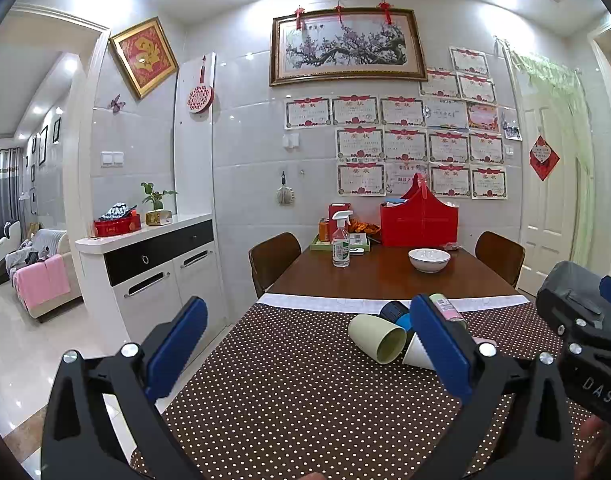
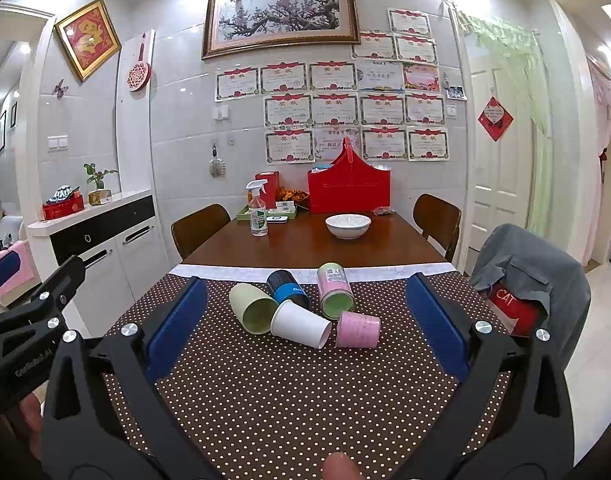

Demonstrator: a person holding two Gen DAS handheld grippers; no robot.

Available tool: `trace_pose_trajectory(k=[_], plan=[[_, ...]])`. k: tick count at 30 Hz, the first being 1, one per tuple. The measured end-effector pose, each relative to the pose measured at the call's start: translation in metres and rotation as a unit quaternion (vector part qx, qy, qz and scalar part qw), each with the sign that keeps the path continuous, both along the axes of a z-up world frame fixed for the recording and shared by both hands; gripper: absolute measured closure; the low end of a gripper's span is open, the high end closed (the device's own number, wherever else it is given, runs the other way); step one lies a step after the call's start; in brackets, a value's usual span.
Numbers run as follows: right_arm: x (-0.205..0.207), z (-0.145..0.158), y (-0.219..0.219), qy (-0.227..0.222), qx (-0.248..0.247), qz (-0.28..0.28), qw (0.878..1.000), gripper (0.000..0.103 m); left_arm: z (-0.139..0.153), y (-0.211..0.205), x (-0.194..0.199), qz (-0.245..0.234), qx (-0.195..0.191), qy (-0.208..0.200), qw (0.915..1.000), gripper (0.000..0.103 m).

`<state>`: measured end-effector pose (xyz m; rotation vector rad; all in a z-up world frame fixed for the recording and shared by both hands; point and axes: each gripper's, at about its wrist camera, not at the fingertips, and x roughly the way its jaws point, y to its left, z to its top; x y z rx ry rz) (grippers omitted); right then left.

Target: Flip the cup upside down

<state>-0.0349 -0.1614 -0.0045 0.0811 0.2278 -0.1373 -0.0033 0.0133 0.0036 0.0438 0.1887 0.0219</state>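
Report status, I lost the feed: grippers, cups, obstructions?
Left gripper open, right gripper open, both empty. Five cups lying sideways, clustered, touching. None flipped.

The left gripper [image 1: 307,344], black-framed with two blue rubber-padded fingers [image 1: 177,346], is held level and pointing forward, its jaws spread wide with nothing between them. In the right wrist view its black body shows at the near left edge, tilted upward toward the far left. The right gripper [image 2: 305,322], of the same black frame and blue pads [image 2: 435,324], is likewise held level and forward, jaws wide apart and gripping nothing. In the left wrist view its black body sits at the near right edge. A bare fingertip [image 2: 341,466] of the person's right hand shows at the near bottom edge, behind the jaws.
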Motion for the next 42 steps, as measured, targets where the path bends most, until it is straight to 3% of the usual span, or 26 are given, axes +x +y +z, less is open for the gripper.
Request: trace_pose_trajectory(k=[35, 42], plan=[[0.003, 0.001, -0.005, 0.003, 0.001, 0.000, 1.000, 0.006, 0.005, -0.006, 0.004, -0.010, 0.005, 0.005, 0.9999, 0.004], [0.014, -0.007, -0.012, 0.018, 0.003, 0.003, 1.000, 0.006, -0.005, -0.007, 0.023, -0.020, 0.007, 0.033, 0.9992, 0.004]])
